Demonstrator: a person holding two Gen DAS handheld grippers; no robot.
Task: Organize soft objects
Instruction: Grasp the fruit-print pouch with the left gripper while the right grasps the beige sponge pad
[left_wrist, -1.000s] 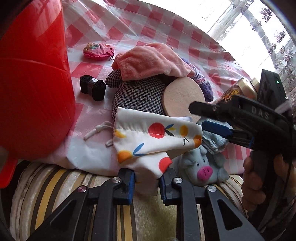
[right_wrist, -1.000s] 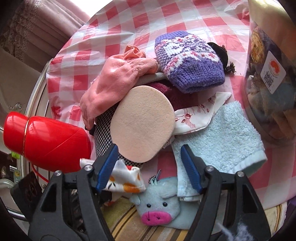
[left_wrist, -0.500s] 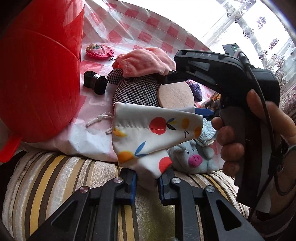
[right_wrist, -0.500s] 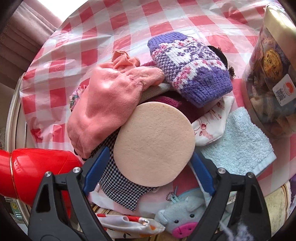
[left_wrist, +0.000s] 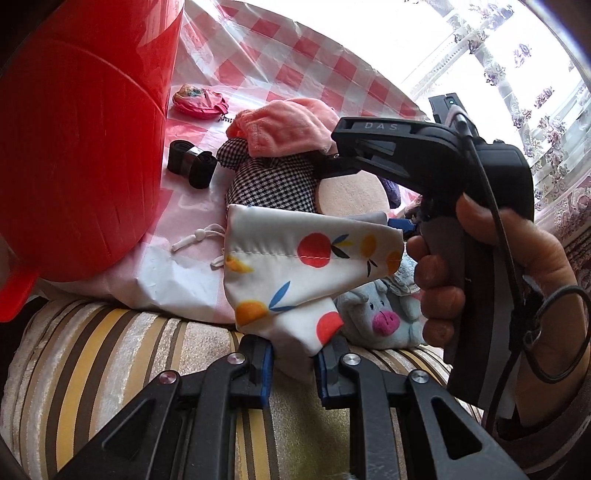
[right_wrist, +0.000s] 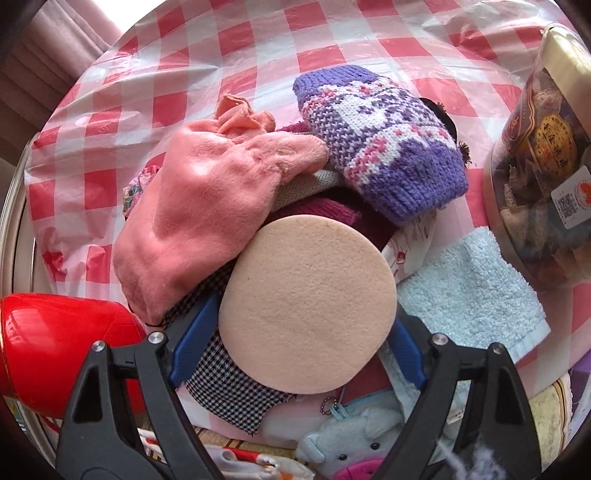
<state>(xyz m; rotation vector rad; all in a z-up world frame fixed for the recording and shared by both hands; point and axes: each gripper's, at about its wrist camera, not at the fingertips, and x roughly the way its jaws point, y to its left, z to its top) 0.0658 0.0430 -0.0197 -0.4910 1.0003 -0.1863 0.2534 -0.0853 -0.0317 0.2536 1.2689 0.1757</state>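
My left gripper is shut on the lower corner of a white fruit-print drawstring pouch, held at the table's near edge. My right gripper is open, its fingers either side of a round beige sponge that lies on a checked cloth; the sponge also shows in the left wrist view. Around it lie a pink plush cloth, a purple knitted hat, a light blue towel and a grey pig plush.
A big red thermos stands close at the left on the red-checked tablecloth. A snack jar stands at the right. A pink coin purse and a black roll lie beyond. A striped cushion lies below the table's edge.
My right gripper has moved forward and down over the pile until its open fingers straddle the beige sponge. The left gripper still holds the pouch, nearly unmoved.
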